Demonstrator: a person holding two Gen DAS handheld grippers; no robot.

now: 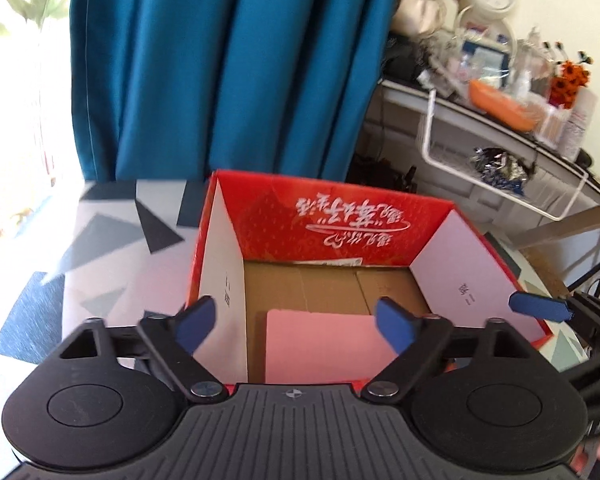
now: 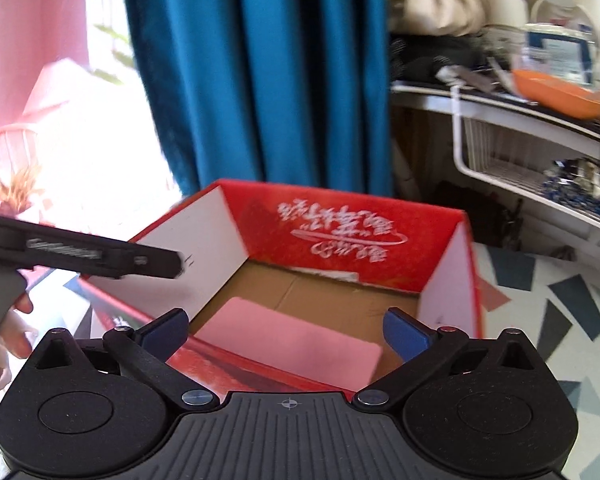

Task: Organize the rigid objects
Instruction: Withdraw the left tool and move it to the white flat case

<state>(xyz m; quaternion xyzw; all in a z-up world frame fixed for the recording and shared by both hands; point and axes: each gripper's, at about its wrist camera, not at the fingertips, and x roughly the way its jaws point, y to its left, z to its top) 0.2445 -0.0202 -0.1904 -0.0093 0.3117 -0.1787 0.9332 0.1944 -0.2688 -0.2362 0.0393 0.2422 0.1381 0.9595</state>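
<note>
Now both grippers stand spread and empty: the left gripper point(image 1: 296, 320) and the right gripper point(image 2: 286, 334) hover above the near edge of the red box point(image 1: 340, 216). Just ahead and below them, a pink flat piece point(image 1: 324, 344) lies on the box floor, probably placed there for storing.

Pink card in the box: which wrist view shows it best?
Right wrist. The pink card lies flat on the floor of the red box, with three edges and the far corners visible. In the left wrist view the card is cut off below by the gripper body.
</note>
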